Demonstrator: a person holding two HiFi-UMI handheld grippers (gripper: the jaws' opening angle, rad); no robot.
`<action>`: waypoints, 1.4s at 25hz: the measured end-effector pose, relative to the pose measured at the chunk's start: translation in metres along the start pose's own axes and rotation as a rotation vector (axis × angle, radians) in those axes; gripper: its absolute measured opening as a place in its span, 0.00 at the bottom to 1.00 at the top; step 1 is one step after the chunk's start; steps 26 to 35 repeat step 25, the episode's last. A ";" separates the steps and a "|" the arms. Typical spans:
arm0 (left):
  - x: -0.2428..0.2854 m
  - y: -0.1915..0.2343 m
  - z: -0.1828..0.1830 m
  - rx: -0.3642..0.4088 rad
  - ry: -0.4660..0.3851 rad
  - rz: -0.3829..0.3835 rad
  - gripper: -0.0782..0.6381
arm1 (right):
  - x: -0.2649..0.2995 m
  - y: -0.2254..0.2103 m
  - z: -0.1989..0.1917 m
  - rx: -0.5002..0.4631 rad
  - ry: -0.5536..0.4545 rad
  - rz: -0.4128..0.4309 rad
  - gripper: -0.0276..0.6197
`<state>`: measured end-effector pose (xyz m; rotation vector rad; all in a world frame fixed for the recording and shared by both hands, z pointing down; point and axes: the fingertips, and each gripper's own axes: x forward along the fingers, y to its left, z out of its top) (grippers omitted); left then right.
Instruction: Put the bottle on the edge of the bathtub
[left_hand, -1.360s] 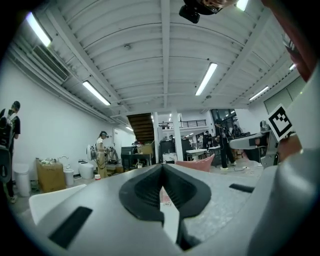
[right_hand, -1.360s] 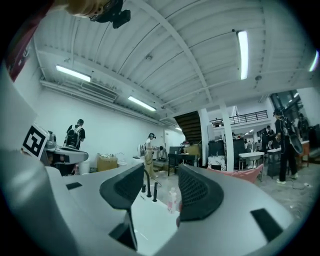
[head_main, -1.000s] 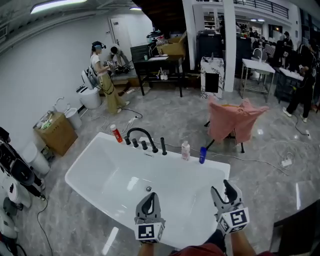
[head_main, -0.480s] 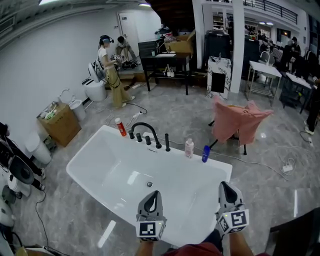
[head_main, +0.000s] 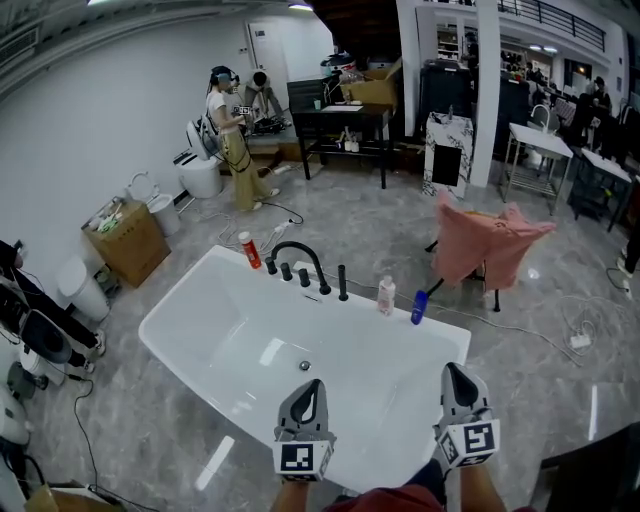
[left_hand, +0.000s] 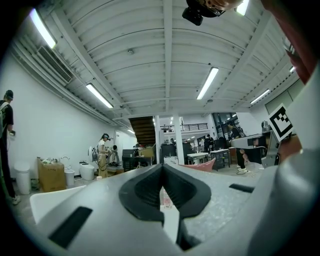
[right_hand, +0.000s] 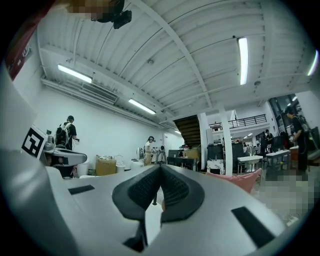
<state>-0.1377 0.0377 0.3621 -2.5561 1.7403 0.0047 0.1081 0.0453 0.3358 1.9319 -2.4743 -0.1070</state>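
The jaws of my right gripper (head_main: 456, 376) just closed on nothing; my left gripper (head_main: 312, 388) is likewise pinched together, empty. A pale plastic bottle (head_main: 386, 296) stands on the white bathtub (head_main: 220, 320) edge.

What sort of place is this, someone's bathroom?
Probably a big workshop or test hall, not a home: a freestanding bathtub on open floor, a toilet by the wall, a black work table behind.
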 end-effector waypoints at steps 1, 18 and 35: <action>0.000 0.001 0.000 -0.003 -0.001 0.002 0.12 | 0.000 0.000 0.000 0.006 0.001 -0.004 0.04; -0.004 0.002 -0.003 0.006 0.006 0.020 0.12 | 0.001 -0.001 -0.006 0.003 0.010 -0.007 0.04; -0.002 0.000 -0.001 0.008 0.004 0.022 0.12 | 0.001 -0.003 -0.007 0.010 0.011 -0.006 0.04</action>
